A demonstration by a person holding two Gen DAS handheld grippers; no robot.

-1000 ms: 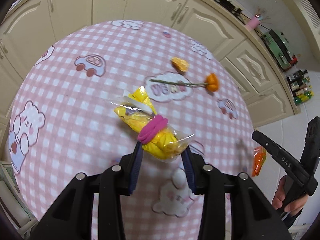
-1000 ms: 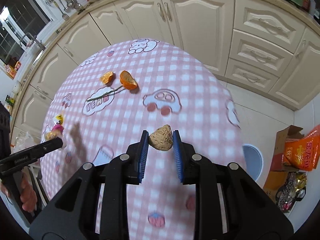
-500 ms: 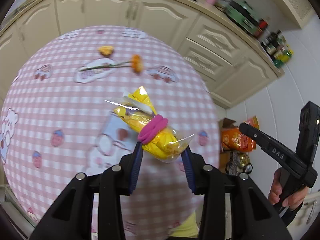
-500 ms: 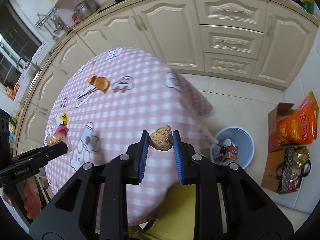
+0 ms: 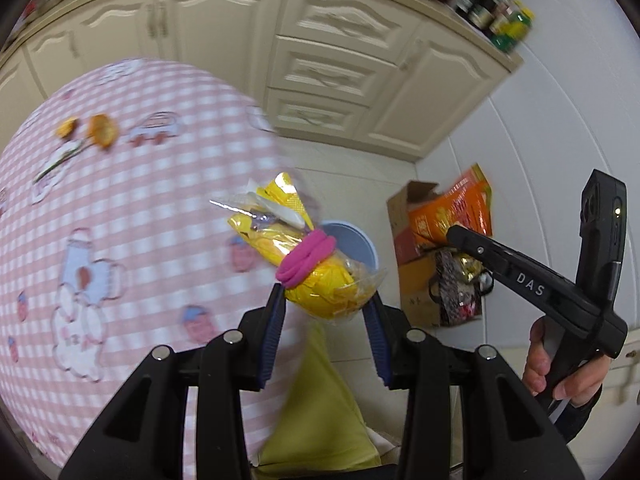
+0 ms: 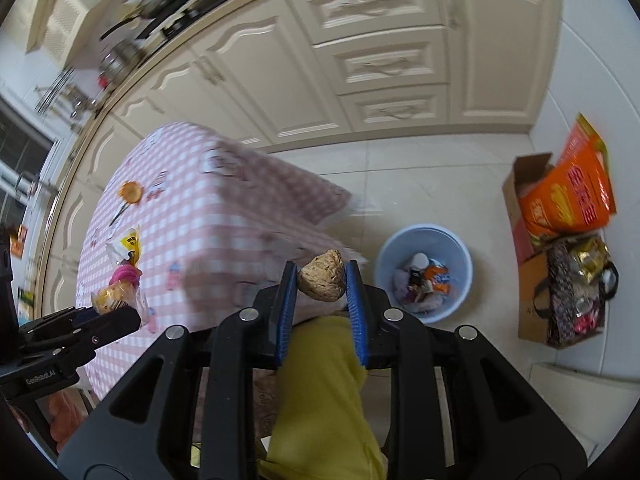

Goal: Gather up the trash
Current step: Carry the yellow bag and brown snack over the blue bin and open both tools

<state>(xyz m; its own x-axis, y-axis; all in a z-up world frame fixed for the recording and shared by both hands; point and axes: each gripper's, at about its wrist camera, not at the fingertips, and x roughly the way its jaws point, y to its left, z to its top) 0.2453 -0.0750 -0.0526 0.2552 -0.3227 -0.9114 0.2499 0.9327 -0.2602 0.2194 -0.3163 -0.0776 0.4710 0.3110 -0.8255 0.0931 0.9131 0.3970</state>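
Table [image 6: 208,216] under a pink-and-white checked cloth with cartoon cars and bears. On it, toward the end nearest the cabinets: an orange peel piece [image 5: 103,131], a smaller yellowish scrap [image 5: 67,127] just beside it, a thin green stem [image 5: 60,160] near both. Tiled floor [image 6: 420,184] beyond the table's corner: a pale blue bin [image 6: 425,272] holding wrappers; farther from the table, a cardboard box [image 6: 532,200] with an orange bag.

Motion blur smears the pink checked tablecloth [image 5: 132,208] and the countertop bottles [image 5: 492,8], the yellow snack bag [image 5: 316,276] hides most of the blue bin [image 5: 360,240], and the bin's contents [image 6: 424,280] are too small to identify.
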